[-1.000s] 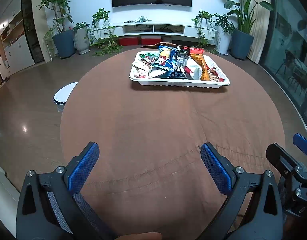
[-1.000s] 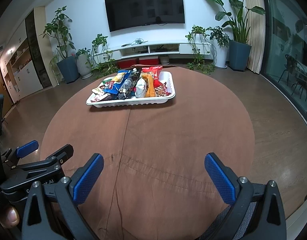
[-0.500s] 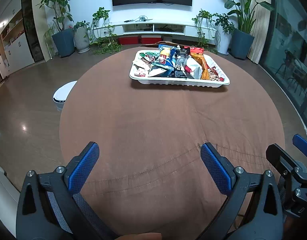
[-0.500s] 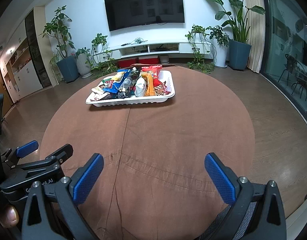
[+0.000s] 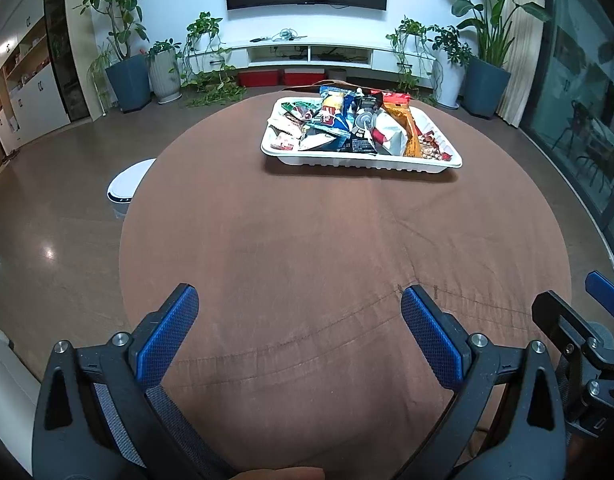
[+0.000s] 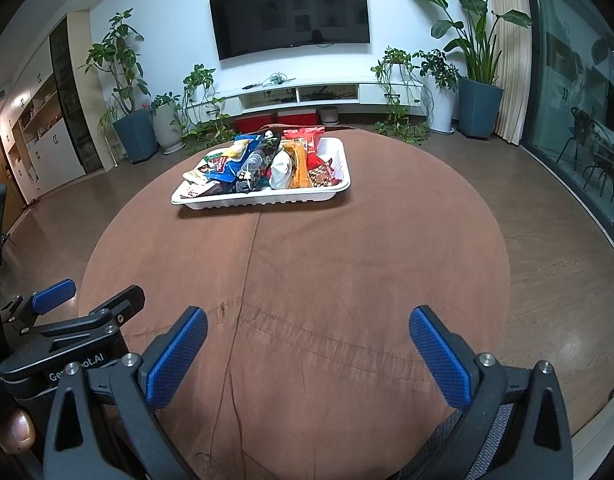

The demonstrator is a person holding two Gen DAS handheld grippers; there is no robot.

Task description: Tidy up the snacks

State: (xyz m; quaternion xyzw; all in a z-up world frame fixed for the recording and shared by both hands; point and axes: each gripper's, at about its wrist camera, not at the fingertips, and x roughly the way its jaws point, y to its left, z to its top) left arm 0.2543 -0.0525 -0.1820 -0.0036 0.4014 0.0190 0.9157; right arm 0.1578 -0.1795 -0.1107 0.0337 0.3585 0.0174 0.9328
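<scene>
On one round table (image 5: 307,248), one tray (image 5: 361,161) of heaped snacks (image 5: 347,124)

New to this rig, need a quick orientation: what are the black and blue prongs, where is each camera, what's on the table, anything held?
No robot arm here. A person holds a two-finger tool in each hand; a fisheye camera on each looks forward along its blue-padded fingers. One view shows the left tool, the other the right tool. Both are open and hold nothing. On the round table with a brown cloth sits a white tray piled with snack packets, far from both tools.
</scene>
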